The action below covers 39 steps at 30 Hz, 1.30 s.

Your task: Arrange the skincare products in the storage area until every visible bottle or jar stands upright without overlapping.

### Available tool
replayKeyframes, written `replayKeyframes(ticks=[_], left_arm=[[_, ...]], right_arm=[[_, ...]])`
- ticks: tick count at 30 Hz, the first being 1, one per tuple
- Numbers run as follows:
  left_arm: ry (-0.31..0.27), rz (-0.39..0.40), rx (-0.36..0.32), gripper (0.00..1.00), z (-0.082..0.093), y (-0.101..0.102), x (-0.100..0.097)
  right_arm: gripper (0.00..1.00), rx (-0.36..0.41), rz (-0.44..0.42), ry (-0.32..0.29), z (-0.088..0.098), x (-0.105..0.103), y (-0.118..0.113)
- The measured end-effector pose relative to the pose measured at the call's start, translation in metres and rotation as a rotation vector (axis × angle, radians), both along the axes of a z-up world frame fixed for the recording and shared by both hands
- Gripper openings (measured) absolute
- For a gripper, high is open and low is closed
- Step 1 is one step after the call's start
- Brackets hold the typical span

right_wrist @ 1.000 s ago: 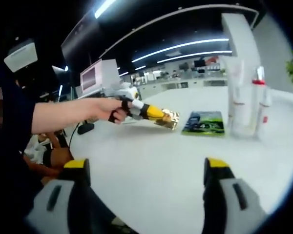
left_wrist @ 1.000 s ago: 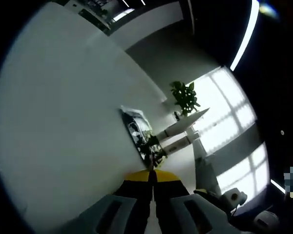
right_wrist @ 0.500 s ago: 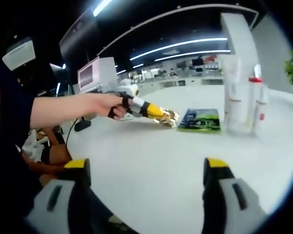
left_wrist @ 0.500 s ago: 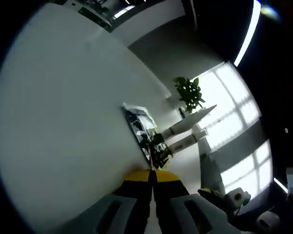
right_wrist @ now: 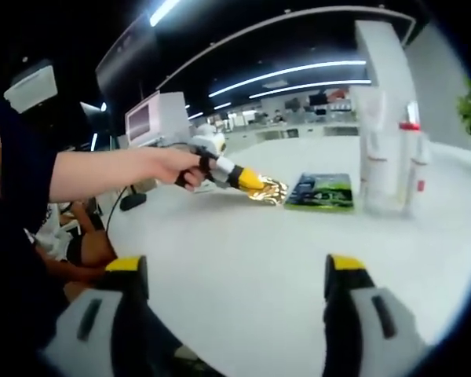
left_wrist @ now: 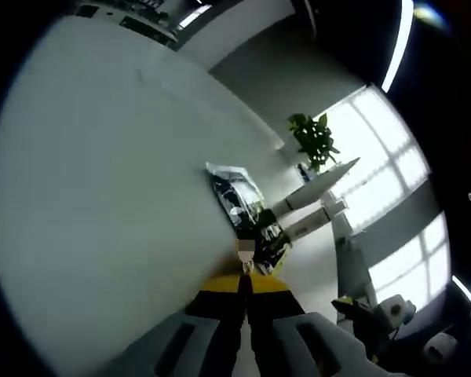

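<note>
— Starting nearest in the right gripper view: what is the condition of the right gripper [right_wrist: 233, 275]?
— Jaws stand wide apart at the bottom of the frame, nothing between them, over the white table [right_wrist: 243, 236].
— And beyond it?
— At centre frame a person's hand [right_wrist: 180, 166] holds the left gripper [right_wrist: 276, 191], its yellow-tipped jaws pressed together on a gold foil packet [right_wrist: 271, 189], low over the table. Just right of it a dark green sachet [right_wrist: 323, 192] lies flat.
— The left gripper view?
— Jaws of the left gripper [left_wrist: 244, 276] meet at bottom centre; the sachet [left_wrist: 242, 206] lies just beyond.
— Where are the skincare bottles?
— At right of the right gripper view, upright: a clear container [right_wrist: 385, 169], and a red-capped bottle [right_wrist: 409, 161] beside it. Labels unreadable. A potted plant [left_wrist: 315, 140] stands farthest, upper right of the left gripper view.
</note>
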State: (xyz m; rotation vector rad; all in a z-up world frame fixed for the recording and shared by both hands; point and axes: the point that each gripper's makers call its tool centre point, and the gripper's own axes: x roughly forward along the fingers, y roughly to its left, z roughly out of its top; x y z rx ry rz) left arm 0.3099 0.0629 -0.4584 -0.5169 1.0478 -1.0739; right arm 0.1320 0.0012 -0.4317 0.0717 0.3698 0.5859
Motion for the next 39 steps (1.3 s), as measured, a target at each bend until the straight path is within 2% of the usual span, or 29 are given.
replayKeyframes(ticks=[4, 6, 9, 12, 15, 27, 30, 33, 36, 39], left_arm=[[-0.002, 0.006, 0.007, 0.00, -0.001, 0.001, 0.001], [-0.007, 0.005, 0.013, 0.01, -0.002, 0.001, 0.001], [-0.059, -0.013, 0.053, 0.05, -0.006, 0.005, 0.003], [-0.143, -0.017, 0.098, 0.15, -0.008, 0.008, 0.008], [-0.147, -0.024, 0.101, 0.16, -0.006, 0.008, 0.006], [-0.219, -0.082, 0.204, 0.16, -0.009, 0.020, -0.005], [-0.315, -0.106, 0.226, 0.14, -0.002, 0.019, -0.001], [-0.439, -0.176, 0.242, 0.11, 0.005, 0.014, -0.002], [-0.585, -0.287, 0.302, 0.06, 0.001, 0.009, -0.001], [-0.693, -0.342, 0.347, 0.01, -0.002, 0.005, 0.003]], right_arm=[[0.92, 0.002, 0.005, 0.008, -0.003, -0.003, 0.002], [0.93, 0.017, 0.018, -0.008, 0.001, -0.004, 0.004], [0.92, 0.014, 0.026, -0.009, 0.002, -0.005, 0.006], [0.92, 0.013, 0.028, -0.008, 0.002, -0.006, 0.007], [0.91, 0.012, 0.029, -0.006, 0.002, -0.008, 0.007], [0.91, 0.013, 0.040, 0.000, 0.000, -0.014, 0.013], [0.90, 0.009, 0.045, -0.001, 0.000, -0.015, 0.014], [0.90, 0.012, 0.044, -0.001, 0.000, -0.015, 0.015], [0.90, 0.007, 0.046, 0.003, -0.001, -0.017, 0.015], [0.90, 0.004, 0.045, 0.004, -0.002, -0.018, 0.015]])
